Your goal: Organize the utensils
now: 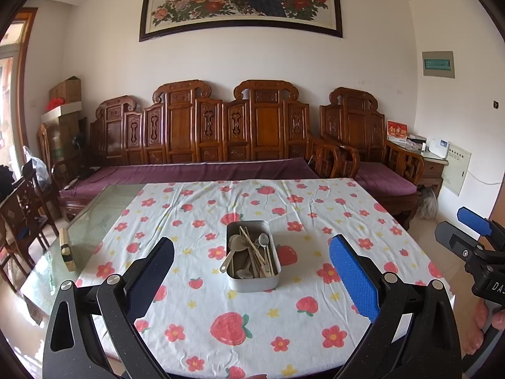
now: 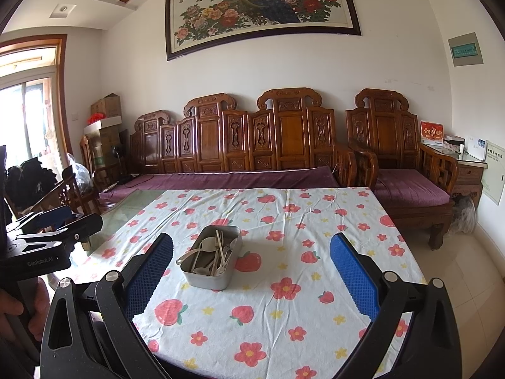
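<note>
So the metal tin [image 1: 252, 263] sits about mid-counter on the strawberry-print cloth [image 1: 221, 309], and it's stuffed with a jumble of utensils [image 1: 251, 254]: spoons, a ladle-looking thing with its handle poking over the near-left rim, plus some pale chopsticks crossed on top. Both grippers are spread wide with nothing in them, the left gripper [image 1: 251, 270] and the right gripper [image 2: 251, 271] each hanging back over the near edge of the counter, well apart from the tin. My guess is this stuff is light and stiff but slick, and thin handles like that will want to swivel or squirt out of the pads, so I'd pinch a piece mid-handle where it sticks up clear of the pile, not down in the tangle. The tin itself looks light enough to skid on the cloth if you tug. The left wrist view looks nearly straight down into the tin, so you can sort pieces apart; the right wrist view shows its side wall and the ladle handle overhanging.
</note>
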`<state>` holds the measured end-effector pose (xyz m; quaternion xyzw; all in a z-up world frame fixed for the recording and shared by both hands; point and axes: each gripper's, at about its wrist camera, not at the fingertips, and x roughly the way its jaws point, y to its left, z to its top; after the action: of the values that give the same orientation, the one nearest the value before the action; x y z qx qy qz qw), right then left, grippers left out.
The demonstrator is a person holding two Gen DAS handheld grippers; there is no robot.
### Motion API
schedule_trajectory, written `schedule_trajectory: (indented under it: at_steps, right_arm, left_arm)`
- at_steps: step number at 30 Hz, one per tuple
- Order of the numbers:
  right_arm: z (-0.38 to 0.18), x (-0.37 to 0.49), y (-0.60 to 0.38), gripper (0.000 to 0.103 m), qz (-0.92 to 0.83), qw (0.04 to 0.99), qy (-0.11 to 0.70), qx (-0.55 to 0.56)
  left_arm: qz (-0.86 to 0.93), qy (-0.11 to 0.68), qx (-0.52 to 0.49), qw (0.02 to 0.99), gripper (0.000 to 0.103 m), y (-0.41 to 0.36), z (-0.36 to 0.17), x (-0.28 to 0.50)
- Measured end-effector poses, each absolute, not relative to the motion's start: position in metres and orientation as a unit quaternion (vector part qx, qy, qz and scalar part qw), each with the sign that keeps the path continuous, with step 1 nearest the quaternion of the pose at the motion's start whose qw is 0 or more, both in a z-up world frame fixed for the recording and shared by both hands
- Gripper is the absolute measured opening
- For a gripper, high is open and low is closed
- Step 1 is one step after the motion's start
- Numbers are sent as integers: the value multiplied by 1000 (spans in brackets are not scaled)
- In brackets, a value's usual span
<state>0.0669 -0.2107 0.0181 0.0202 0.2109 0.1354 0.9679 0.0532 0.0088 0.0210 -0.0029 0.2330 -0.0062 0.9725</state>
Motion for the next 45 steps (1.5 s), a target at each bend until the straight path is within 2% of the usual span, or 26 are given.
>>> schedule_trajectory:
  at_steps: [45]
  right_arm:
    - [16, 67, -209, 100, 135, 968, 210, 21]
  left_arm:
    - [-8, 227, 1, 974, 95, 7, 22, 51]
